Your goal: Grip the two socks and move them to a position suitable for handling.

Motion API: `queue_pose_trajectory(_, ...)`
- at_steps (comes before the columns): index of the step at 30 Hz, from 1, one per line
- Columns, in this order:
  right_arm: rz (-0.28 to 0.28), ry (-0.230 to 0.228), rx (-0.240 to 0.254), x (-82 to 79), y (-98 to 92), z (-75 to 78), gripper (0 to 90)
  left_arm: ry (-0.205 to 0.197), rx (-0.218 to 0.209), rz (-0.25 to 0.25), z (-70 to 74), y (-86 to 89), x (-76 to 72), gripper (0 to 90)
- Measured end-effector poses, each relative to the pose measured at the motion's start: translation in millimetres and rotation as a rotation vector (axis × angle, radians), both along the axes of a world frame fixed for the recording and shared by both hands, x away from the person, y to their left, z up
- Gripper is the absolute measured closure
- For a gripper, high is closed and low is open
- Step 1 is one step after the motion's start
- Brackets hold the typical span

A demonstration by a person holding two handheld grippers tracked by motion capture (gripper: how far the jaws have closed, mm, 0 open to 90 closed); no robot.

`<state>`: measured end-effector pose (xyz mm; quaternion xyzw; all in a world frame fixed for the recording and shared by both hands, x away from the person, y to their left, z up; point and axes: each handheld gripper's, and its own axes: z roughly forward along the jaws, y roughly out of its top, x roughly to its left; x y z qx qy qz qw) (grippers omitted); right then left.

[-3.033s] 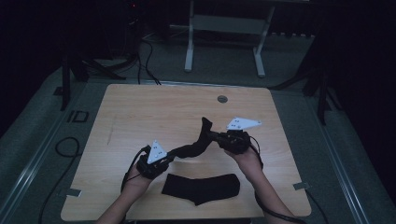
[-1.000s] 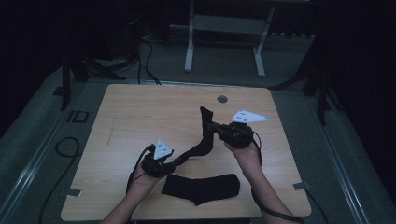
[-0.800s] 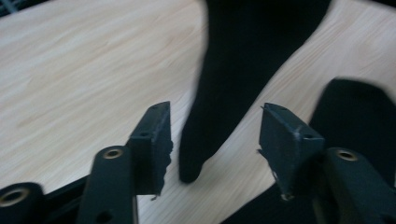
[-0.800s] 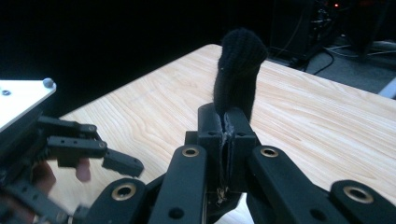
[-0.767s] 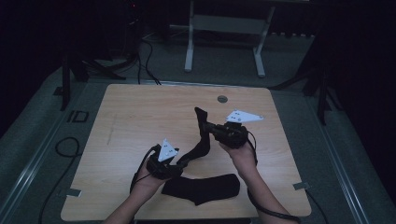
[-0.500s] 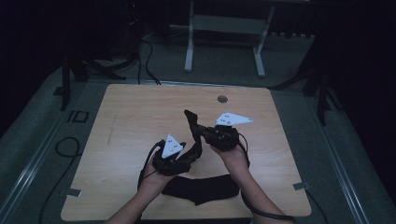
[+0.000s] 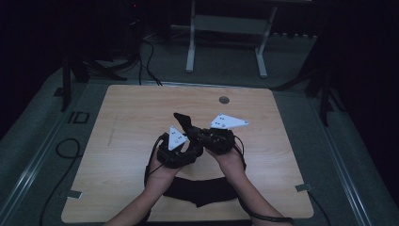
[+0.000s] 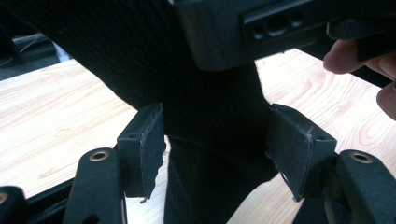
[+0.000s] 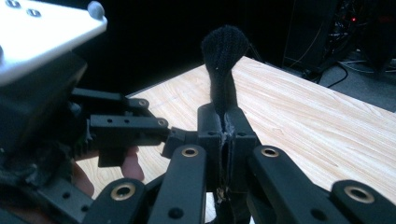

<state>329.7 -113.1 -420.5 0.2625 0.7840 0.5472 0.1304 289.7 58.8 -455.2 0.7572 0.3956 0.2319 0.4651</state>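
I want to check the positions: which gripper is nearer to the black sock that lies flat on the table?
Left. The left gripper hangs just above the flat sock, near its left end. The right gripper, shut on the other sock, is farther from it, toward the table's middle.

Black knitted sock (image 9: 223,56) held up above the light wooden table (image 7: 131,127), one end pointing upward, and a second black sock (image 7: 202,189) lying flat near the table's front edge.
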Motion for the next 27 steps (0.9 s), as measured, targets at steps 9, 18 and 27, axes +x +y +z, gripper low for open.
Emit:
queue_pose_trajectory(9, -0.003, -0.007, 0.004, -1.4, 3.7, 1.9, 86.7, -0.008, -0.034, 0.027, 6.2, 0.2, -1.1, 34.8)
queue_pose_trajectory(18, 0.007, -0.012, 0.013, -5.9, 7.2, 2.5, 86.5, -0.023, -0.033, 0.053, 7.1, 4.5, 2.6, 69.5)
queue_pose_trajectory(27, 0.023, 0.023, 0.007, -2.1, 7.2, -2.0, 78.0, 0.018, 0.015, 0.019, 1.7, 4.3, 6.5, 85.2)
